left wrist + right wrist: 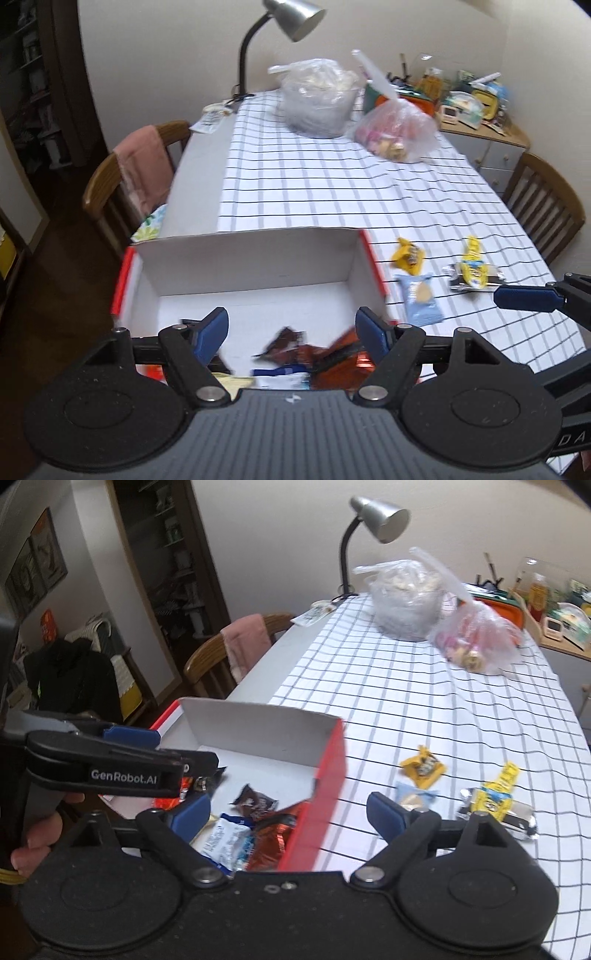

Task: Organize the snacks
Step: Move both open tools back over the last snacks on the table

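My left gripper (291,332) hangs over the white box with red sides (255,258), and its blue fingers (212,334) stand apart with nothing between them. My right gripper (284,816) is open wide too, and it holds nothing; one of its fingers is over the box and the other is over the checked tablecloth (424,701), so the red wall of the box sits in the gap without touching. Down in the box lie some snacks in a small heap: a dark brown packet (255,800), a white and blue packet (225,840) and a shiny orange-red wrapper (271,840) (they look a bit blurry from my left side). More snacks are out on the cloth, just beside the box: a yellow packet (408,255), a light blue packet (421,295) with a round cookie picture on it, and a yellow and silver packet (474,271). Far back on the table (199,173) sit two clear plastic bags (317,98) and a grey desk lamp (291,16). A wooden chair (107,184) with a pink cloth (142,162) stands at the table's side. A hand (37,834) grips the handle of my left gripper.
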Demonstrator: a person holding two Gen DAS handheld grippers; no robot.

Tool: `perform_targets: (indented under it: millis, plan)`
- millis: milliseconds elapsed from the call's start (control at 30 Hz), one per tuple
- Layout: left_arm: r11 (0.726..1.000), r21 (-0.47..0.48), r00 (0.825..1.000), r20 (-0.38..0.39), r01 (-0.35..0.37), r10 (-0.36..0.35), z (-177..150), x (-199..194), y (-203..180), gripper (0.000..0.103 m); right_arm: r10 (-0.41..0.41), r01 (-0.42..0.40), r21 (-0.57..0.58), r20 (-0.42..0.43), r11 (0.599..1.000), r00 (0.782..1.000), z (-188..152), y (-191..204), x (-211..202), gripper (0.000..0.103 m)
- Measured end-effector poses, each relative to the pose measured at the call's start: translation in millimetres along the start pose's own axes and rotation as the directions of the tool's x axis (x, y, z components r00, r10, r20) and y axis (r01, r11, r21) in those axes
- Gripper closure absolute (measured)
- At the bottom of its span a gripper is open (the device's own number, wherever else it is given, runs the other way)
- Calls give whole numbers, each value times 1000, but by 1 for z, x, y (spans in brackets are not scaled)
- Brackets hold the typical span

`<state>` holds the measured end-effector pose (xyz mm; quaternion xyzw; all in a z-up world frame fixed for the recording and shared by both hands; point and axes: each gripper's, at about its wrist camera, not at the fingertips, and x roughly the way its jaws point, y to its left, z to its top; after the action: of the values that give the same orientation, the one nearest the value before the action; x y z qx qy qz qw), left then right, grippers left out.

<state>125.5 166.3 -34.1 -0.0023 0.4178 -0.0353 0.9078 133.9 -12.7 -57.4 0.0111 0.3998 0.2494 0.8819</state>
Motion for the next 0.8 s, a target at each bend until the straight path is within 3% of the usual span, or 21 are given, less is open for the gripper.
perform_targets:
  millis: [500, 800]
  plan:
    - [997, 28, 997, -2, 75, -75, 6, 21, -115, 24, -98, 95, 85, 34, 992, 995, -23, -122, -57, 0]
    - [1000, 24, 998, -61, 7, -6, 14, 66, -170, 24, -132, 134, 126, -19, 983, 991, -21, -195, -54, 0]
